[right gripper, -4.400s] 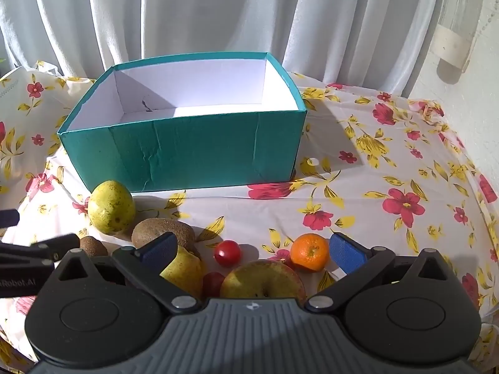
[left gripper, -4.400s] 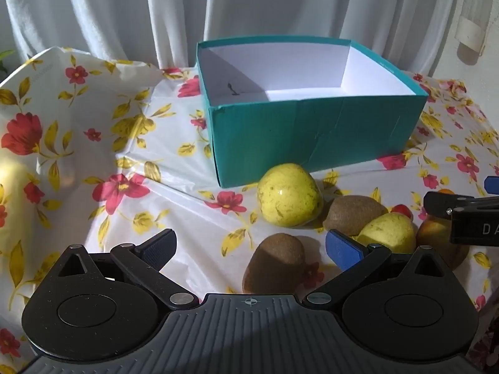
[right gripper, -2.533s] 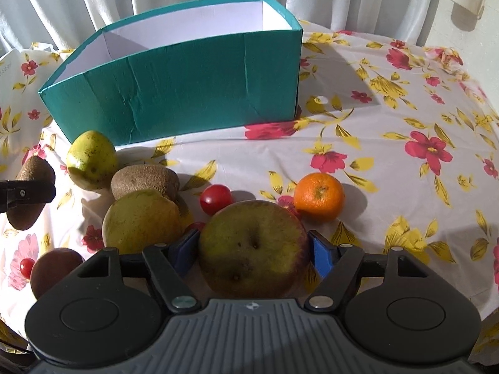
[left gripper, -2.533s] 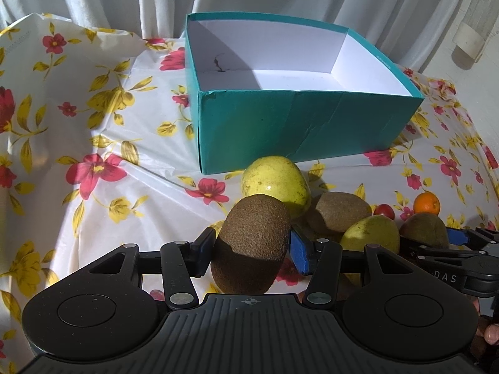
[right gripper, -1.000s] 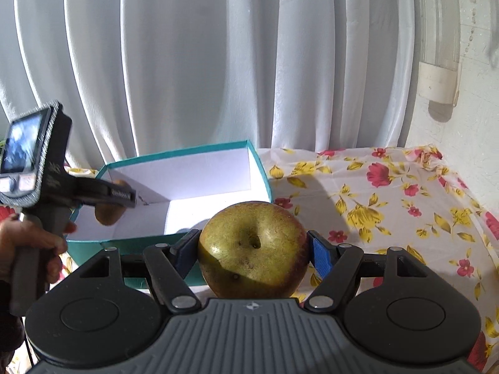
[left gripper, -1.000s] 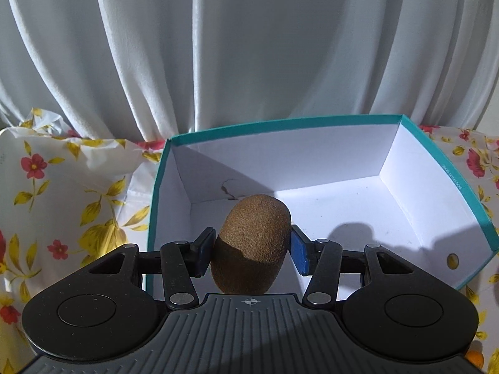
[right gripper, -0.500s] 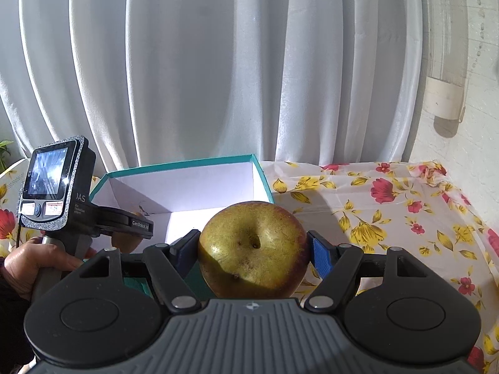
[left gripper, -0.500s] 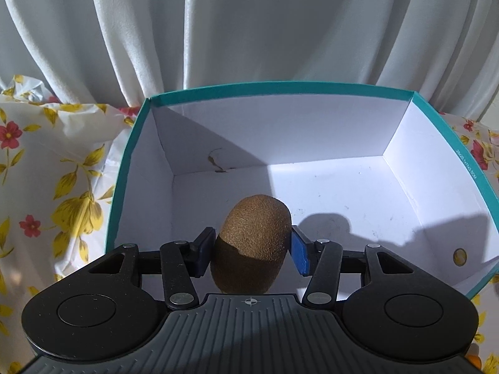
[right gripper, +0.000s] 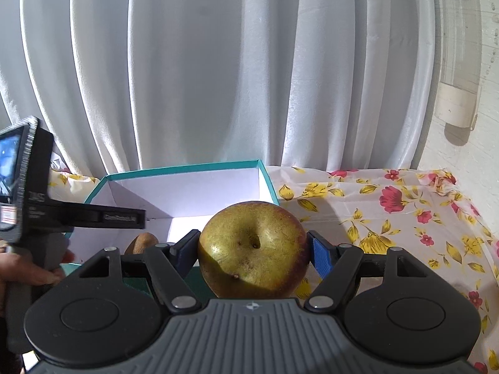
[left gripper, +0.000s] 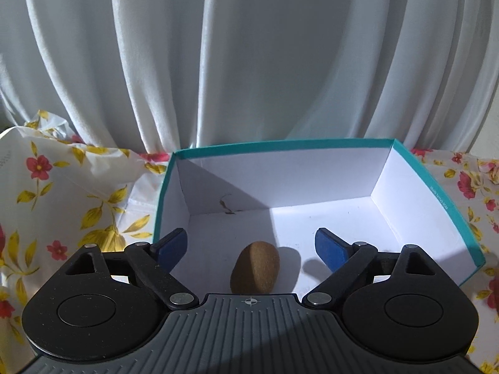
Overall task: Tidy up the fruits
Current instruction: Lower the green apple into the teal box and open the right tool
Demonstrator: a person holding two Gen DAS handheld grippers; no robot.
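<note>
The left gripper [left gripper: 251, 244] is seen with its jaws spread wide, having just been opening, and nothing is pressed by either blue pad; the kiwi [left gripper: 254, 267] is found lying on the white floor of the teal box [left gripper: 436, 199], below and between the pads, clear of both, toward the box's near left part. The release step for this fruit is judged complete. The right gripper [right gripper: 252, 249] is observed clamped on an apple [right gripper: 253, 249], both pads set against its sides at 3 and 9 o'clock, stem hollow facing the camera. In the right wrist view the box [right gripper: 187, 168] is located at 11 o'clock from the apple, with the left gripper [right gripper: 137, 216] reaching over it from 9 o'clock and a hand [right gripper: 28, 268] seen on its handle; the kiwi [right gripper: 142, 243] is partly visible beneath. A flowered cloth [right gripper: 389, 205] is noted under everything, with a white curtain [left gripper: 249, 62] behind. The step in hand is judged to be the delivery of the apple. For the next move, the left gripper would need to be withdrawn from above the box, and the apple carried over the rim and lowered onto bare floor beside the kiwi before being let go, so that neither fruit is struck.
</note>
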